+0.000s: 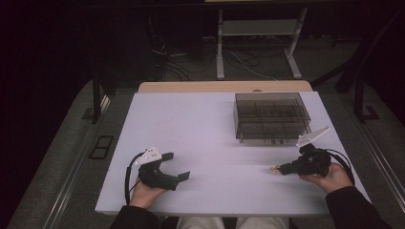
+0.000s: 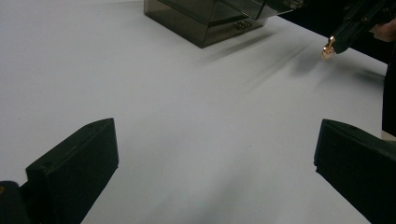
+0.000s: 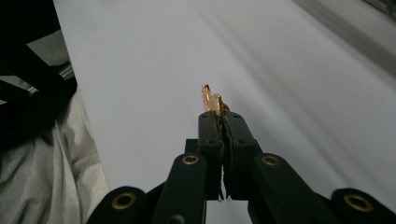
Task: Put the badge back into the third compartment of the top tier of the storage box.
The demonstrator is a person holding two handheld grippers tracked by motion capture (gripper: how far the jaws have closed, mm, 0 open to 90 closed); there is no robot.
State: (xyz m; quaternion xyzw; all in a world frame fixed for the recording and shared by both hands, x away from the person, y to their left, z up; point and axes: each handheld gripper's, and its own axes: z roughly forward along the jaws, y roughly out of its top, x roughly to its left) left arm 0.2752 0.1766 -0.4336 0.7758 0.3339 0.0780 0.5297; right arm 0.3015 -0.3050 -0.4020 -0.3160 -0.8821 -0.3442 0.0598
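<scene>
Near the table's (image 1: 215, 119) front edge, left tongs (image 1: 177, 166) gape; right tongs (image 1: 282, 169) (closed) pinch a gold trinket (image 3: 211, 100).

box (image 1: 271, 117) far right on table (image 1: 200, 124)

The room is dark. A white table (image 1: 200, 143) stands in the middle, and a strip of light wood (image 1: 224, 87) peeks out at its far edge. The floor (image 1: 62, 143) around it is grey. Behind the table, 2 pale metal legs (image 1: 220, 47) of another stand rise up, with loose cables (image 1: 248, 64) lying on the floor between them.
</scene>
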